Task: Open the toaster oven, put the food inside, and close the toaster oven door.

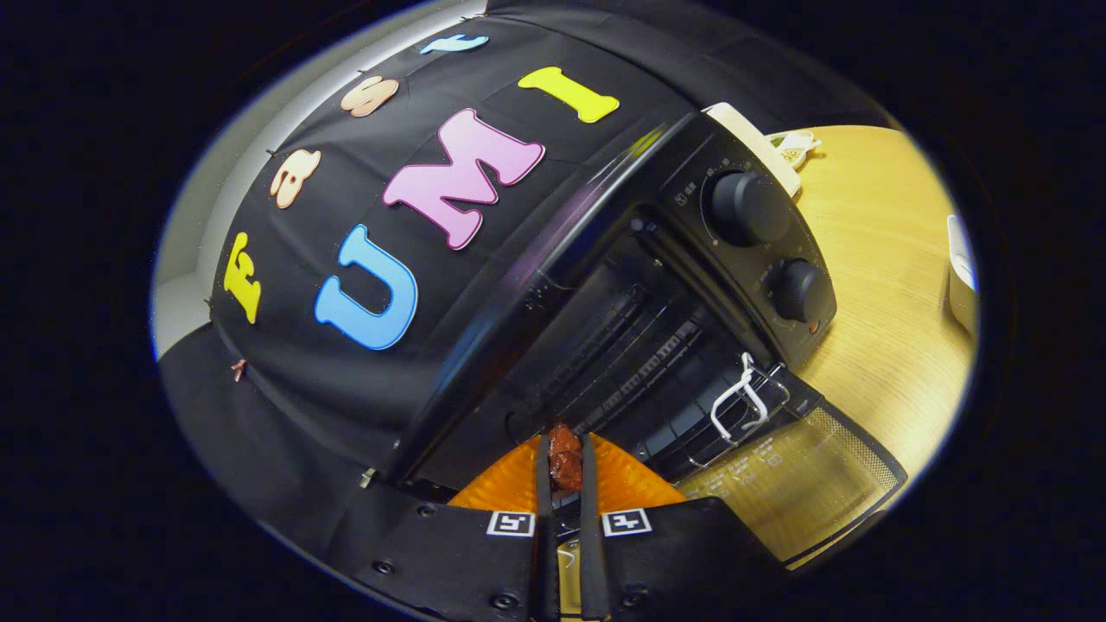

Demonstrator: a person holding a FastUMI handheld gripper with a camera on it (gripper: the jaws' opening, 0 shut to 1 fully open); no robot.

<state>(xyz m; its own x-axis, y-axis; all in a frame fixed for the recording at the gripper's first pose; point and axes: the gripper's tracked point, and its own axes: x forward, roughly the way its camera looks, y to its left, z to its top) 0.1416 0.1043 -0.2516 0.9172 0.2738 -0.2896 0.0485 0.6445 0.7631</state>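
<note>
A black toaster oven [657,285] stands on the wooden table [873,285], its glass door [795,484] folded down open. The wire rack [665,380] inside shows, with a white wire handle [741,399] at its front. My gripper [565,453] is shut on a small reddish-brown piece of food [565,456], both fingers pressing its sides. The food hangs just in front of the oven's open mouth, near its left corner. The whole view is tilted. Two black knobs [750,207] sit on the oven's right panel.
A white object [961,276] lies on the table to the right of the oven. A cream-coloured thing [760,142] sits behind the oven. The black cloth wall [346,363] rises close behind and to the left of the oven.
</note>
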